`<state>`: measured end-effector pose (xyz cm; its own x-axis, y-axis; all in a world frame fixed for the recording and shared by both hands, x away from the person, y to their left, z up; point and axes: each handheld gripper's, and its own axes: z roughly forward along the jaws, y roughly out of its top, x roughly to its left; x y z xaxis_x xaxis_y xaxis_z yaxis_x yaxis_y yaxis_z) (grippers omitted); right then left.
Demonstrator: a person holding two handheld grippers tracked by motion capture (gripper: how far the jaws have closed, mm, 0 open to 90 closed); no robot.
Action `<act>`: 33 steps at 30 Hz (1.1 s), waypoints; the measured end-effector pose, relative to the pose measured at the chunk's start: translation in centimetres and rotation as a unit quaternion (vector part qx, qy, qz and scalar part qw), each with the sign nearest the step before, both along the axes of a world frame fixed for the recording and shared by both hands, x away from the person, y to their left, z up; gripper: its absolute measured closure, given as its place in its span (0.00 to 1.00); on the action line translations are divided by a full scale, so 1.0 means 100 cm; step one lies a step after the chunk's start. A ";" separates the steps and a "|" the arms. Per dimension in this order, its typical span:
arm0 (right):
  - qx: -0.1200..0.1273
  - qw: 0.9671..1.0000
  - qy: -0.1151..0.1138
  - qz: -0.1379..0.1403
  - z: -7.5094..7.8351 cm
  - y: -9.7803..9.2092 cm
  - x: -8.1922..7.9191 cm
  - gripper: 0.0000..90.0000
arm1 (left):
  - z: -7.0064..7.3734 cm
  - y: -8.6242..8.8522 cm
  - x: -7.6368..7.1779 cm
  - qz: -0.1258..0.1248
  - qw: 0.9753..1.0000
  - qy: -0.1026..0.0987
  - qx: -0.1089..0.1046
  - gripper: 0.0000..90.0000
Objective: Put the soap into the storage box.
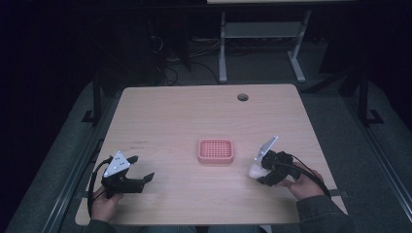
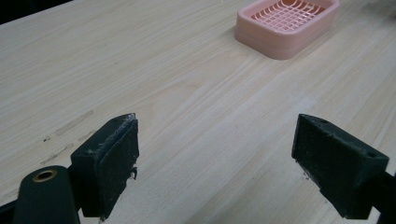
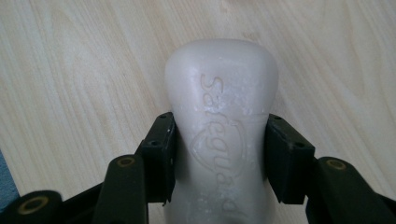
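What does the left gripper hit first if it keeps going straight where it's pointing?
Probably bare table: the left gripper is open, jaws angled down at the wood. The pink soap dish lies farther ahead and off to one side, though depth is unclear.

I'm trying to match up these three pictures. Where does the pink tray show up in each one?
High view: the pink tray sits at the middle of the table, between the two grippers.
Left gripper view: the tray is at the top right, beyond the open jaws.
Right gripper view: the tray is not in it; the white soap sits between the jaws.
Shared landmark: the pale wood table, seen in all three.
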<state>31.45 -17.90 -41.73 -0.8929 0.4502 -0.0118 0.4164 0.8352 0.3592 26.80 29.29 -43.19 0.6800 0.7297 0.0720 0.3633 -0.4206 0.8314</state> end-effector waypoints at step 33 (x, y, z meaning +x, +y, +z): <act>0.015 1.000 -0.010 0.018 0.018 0.017 0.018 0.54 | 0.000 -0.001 0.000 0.003 1.000 0.001 -0.006 0.16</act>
<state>33.20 -16.15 -39.92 -0.9079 0.4187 -0.0176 0.3791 0.8384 0.3917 26.79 29.24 -43.22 0.6752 0.7350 0.0621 0.3669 -0.4077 0.8362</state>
